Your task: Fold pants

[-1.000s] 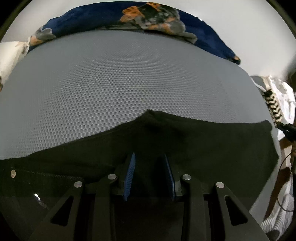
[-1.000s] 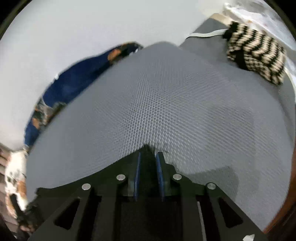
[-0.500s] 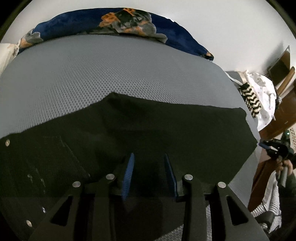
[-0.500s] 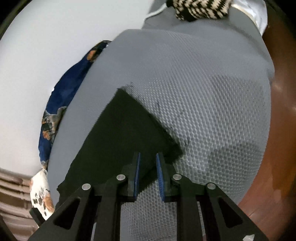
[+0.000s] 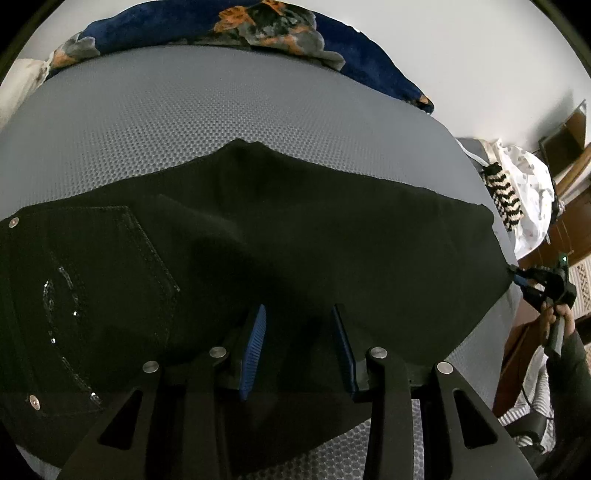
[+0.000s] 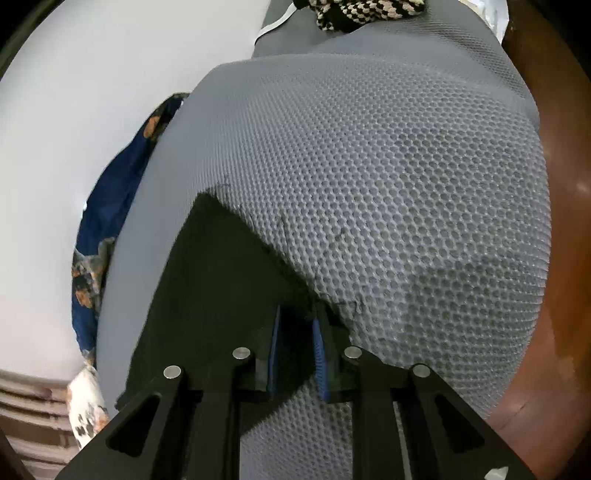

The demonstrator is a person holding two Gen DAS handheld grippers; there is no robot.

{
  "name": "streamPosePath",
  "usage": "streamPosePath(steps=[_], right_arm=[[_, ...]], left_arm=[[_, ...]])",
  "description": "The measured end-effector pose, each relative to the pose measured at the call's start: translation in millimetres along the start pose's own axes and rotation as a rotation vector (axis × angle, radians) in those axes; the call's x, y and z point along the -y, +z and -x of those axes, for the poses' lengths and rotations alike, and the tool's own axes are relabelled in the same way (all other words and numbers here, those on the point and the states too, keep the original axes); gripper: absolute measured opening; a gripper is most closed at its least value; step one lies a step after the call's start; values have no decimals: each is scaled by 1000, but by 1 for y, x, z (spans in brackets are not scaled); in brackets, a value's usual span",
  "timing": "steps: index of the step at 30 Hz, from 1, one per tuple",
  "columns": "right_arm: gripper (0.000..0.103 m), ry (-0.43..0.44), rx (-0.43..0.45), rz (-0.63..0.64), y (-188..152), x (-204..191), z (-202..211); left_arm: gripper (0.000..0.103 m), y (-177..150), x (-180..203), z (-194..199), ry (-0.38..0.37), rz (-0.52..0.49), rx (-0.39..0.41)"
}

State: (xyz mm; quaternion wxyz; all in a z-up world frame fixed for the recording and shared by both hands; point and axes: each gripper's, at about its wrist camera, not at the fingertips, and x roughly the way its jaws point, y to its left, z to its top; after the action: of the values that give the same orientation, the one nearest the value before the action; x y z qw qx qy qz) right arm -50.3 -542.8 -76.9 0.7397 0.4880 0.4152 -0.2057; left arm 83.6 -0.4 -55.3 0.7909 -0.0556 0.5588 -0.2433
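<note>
Black pants (image 5: 295, 236) lie spread on a grey mesh mattress (image 5: 221, 110), with a back pocket (image 5: 110, 266) at the left. My left gripper (image 5: 299, 325) is open and sits over the near edge of the pants, fabric between its blue pads. My right gripper (image 6: 297, 321) is narrowly parted over the hem corner of the pants (image 6: 221, 288), with fabric between the pads; whether it grips is unclear. The right gripper also shows in the left wrist view (image 5: 532, 284), held by a hand at the pants' right end.
A blue patterned blanket (image 5: 258, 26) lies along the mattress's far edge by a white wall. A black-and-cream knitted item (image 5: 502, 195) and white cloth (image 5: 528, 192) sit at the right end. Brown wooden furniture (image 6: 554, 221) borders the mattress.
Both grippers have pulled back and up, so more of the pants shows. The pants now lie flat and spread on the mattress, and the pocket has come into view.
</note>
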Motion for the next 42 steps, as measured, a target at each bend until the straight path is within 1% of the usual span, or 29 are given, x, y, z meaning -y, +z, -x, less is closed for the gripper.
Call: streamPosePath(steps=[3, 5, 7, 11, 13, 17, 19, 21, 22, 25, 26, 27, 29, 32, 33, 37, 38, 42], right_arm=[[4, -18, 63, 46, -6, -13, 18], [3, -49, 99, 76, -12, -19, 31], [3, -76, 111, 88, -15, -21, 36], [2, -168, 96, 114, -22, -14, 24], [2, -182, 81, 93, -23, -6, 17], [2, -226, 86, 136, -25, -10, 10], [7, -238, 65, 152, -24, -14, 10], [24, -277, 48, 166, -20, -21, 12], [33, -287, 64, 181, -20, -26, 17], [34, -311, 116, 243, -21, -49, 30], [34, -295, 123, 269, -22, -61, 32], [34, -258, 117, 302, -24, -75, 31], [34, -203, 91, 384, -31, -109, 23], [34, -95, 6, 537, -56, -171, -4], [34, -52, -38, 600, -68, -195, -17], [34, 95, -199, 780, -118, -275, -67], [34, 136, -253, 824, -134, -298, -82], [34, 230, -399, 970, -191, -360, -121]], left_arm=[[38, 1, -1, 2, 9, -5, 3], [38, 1, -2, 5, 8, -7, 15], [38, 1, -3, 6, 8, -17, 13], [38, -4, -5, -1, 17, -33, -27], [38, -9, -8, -9, 30, -35, -66], [38, -16, -9, -9, 30, -56, -48], [38, -17, -10, -10, 33, -61, -49], [38, -15, -10, -9, 27, -58, -54], [38, -13, -12, -8, 21, -47, -56], [38, -4, -18, 6, 44, -16, -7], [38, -1, -23, 14, 60, -16, 22], [39, 2, -27, 20, 73, -15, 44], [44, 8, -41, 32, 108, 0, 85], [44, 13, -68, 44, 161, 47, 116], [44, 13, -78, 48, 177, 67, 121], [44, 12, -106, 58, 207, 106, 117], [44, 10, -112, 59, 203, 115, 112], [44, 0, -123, 56, 174, 122, 67]])
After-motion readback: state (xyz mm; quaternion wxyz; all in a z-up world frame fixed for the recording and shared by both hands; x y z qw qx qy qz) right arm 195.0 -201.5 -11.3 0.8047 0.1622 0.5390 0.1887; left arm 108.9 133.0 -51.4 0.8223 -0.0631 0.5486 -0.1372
